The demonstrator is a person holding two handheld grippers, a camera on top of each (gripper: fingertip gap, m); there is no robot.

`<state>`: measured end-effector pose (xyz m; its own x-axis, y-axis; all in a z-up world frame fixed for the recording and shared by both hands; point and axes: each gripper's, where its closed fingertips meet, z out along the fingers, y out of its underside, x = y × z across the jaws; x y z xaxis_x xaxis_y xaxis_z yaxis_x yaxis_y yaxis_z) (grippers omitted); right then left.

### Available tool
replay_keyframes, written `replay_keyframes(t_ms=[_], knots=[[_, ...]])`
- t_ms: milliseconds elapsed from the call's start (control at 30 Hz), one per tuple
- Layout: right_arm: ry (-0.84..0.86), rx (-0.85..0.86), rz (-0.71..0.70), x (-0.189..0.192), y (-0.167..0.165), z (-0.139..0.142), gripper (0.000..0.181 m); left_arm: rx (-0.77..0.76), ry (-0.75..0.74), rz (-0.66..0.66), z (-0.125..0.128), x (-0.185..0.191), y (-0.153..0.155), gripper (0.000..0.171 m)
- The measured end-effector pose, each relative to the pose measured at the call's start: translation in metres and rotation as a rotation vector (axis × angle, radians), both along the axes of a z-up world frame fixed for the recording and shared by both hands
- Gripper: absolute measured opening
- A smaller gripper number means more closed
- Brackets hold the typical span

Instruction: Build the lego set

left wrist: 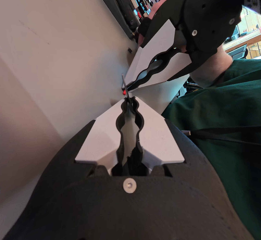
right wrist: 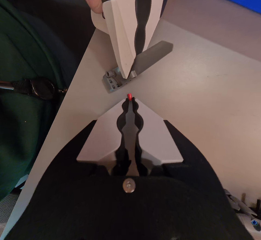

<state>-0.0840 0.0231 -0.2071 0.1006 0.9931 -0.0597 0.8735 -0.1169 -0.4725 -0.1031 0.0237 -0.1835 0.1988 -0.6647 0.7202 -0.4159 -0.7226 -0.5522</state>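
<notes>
Right gripper clamped a red pin pointing forward.
Left gripper pinched the grey lego assembly, long panel angled up-right.

Workshop: parts bins, white worktable.

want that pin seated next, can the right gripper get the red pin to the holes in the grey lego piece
Probably yes: the right gripper holds the red pin just short of the grey lego piece, holes facing it, nothing between them.
</notes>
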Motion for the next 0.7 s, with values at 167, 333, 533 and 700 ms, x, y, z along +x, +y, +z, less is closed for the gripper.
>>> replay_keyframes(t_ms=[167,333,533,700], knots=[[0.059,0.022,-0.030,-0.003,0.003,0.009,0.002,-0.014,0.004,-0.010,0.000,0.002,-0.001,0.005],[0.117,0.067,-0.046,-0.008,0.007,0.019,0.002,-0.019,0.005,-0.018,-0.001,0.005,0.000,0.005],[0.164,0.095,-0.051,-0.011,0.008,0.023,0.002,-0.024,-0.012,-0.021,0.000,0.006,0.000,0.005],[0.165,0.117,-0.029,-0.011,0.007,0.025,0.002,-0.026,-0.033,-0.036,0.002,0.006,-0.001,0.005]])
